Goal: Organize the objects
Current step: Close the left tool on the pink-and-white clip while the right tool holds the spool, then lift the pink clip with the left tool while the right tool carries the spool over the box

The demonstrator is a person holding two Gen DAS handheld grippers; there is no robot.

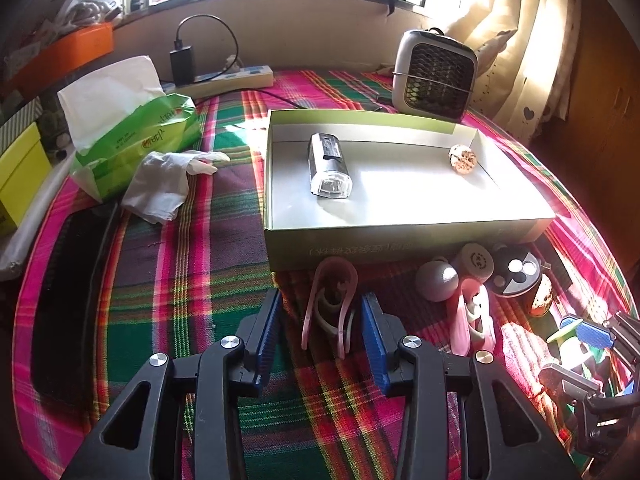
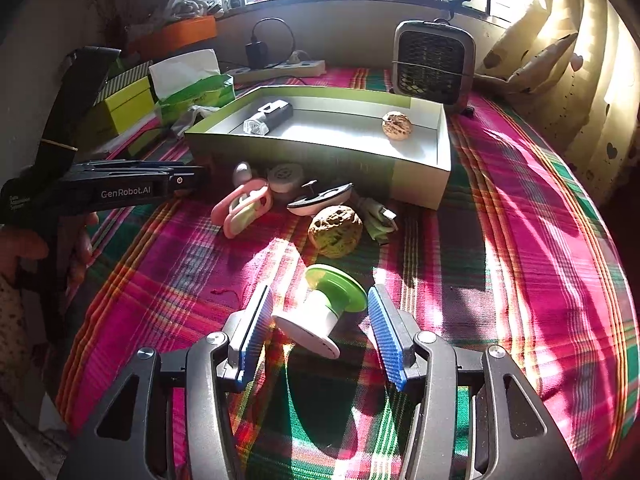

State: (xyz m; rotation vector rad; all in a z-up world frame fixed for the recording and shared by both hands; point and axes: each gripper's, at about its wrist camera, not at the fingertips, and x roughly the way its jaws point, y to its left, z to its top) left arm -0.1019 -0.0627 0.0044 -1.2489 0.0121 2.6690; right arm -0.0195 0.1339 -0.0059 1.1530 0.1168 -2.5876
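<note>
Fingers of both grippers stand apart: the right gripper (image 2: 318,328) straddles the green-and-white spool (image 2: 320,312), unclamped. Likely step: grasping it. Next, close, lift toward the box (image 2: 420,184) at twelve o'clock. The left gripper (image 1: 322,334) brackets the pink clip (image 1: 330,304).

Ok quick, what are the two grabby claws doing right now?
Left gripper: open, fingers either side of the pink clip, not squeezing it.
Right gripper: open, around the green-and-white spool, not gripping it.
</note>
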